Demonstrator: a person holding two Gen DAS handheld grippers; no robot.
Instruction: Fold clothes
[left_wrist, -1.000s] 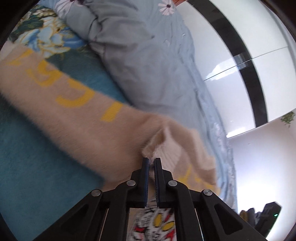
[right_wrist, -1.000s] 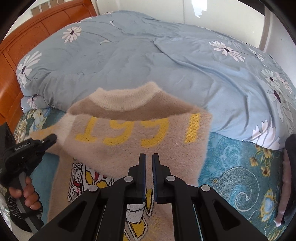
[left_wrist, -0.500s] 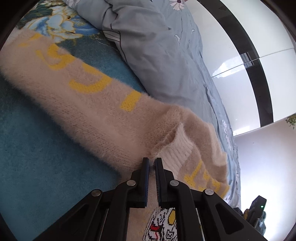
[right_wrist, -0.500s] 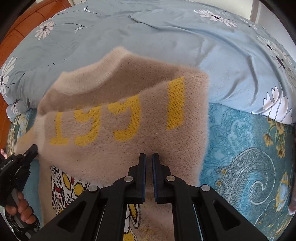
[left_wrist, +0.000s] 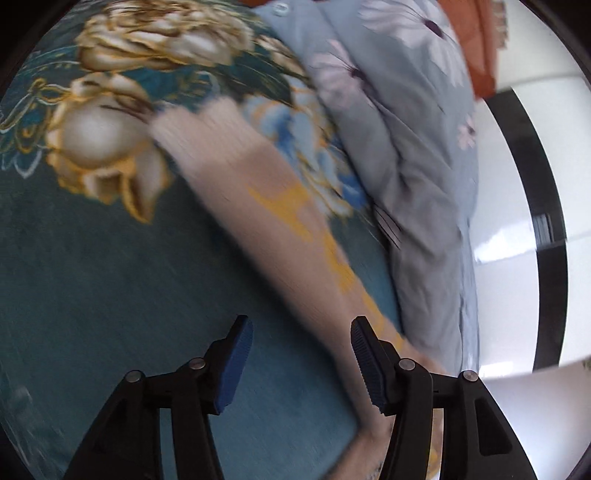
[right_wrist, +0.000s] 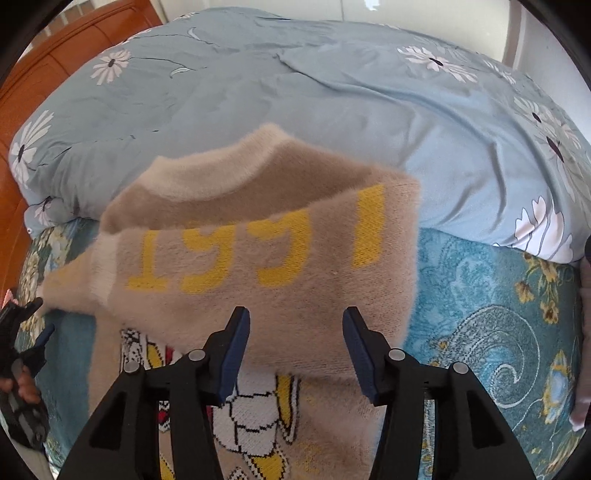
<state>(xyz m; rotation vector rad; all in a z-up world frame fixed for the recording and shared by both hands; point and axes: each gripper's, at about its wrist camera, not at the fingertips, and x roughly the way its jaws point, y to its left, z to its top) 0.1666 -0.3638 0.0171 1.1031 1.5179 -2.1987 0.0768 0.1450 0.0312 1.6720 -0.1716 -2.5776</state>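
Note:
A fuzzy beige sweater (right_wrist: 280, 258) with yellow digits and a knitted cartoon figure lies on the teal bedspread (right_wrist: 487, 325). Its right sleeve is folded across the chest, digits upside down. My right gripper (right_wrist: 295, 343) hovers open just above that folded sleeve, holding nothing. In the left wrist view the other sleeve (left_wrist: 280, 229) stretches flat across the bedspread, its ribbed cuff (left_wrist: 199, 129) far from me. My left gripper (left_wrist: 301, 360) is open over the sleeve's near end, with nothing held. The left gripper (right_wrist: 31, 332) also shows at the left edge of the right wrist view, in a person's hand.
A bunched light-blue duvet (right_wrist: 295, 85) with white daisies lies behind the sweater. An orange wooden headboard (right_wrist: 48, 66) rises at the back left. White wardrobe doors with a black strip (left_wrist: 535, 206) stand beyond the bed. Flat teal floral bedspread (left_wrist: 110, 295) spreads to the left.
Both grippers were shut on the sweater's fabric and are now open. The sleeves have dropped onto the sweater and the bed. The left view has swung towards the cuff.

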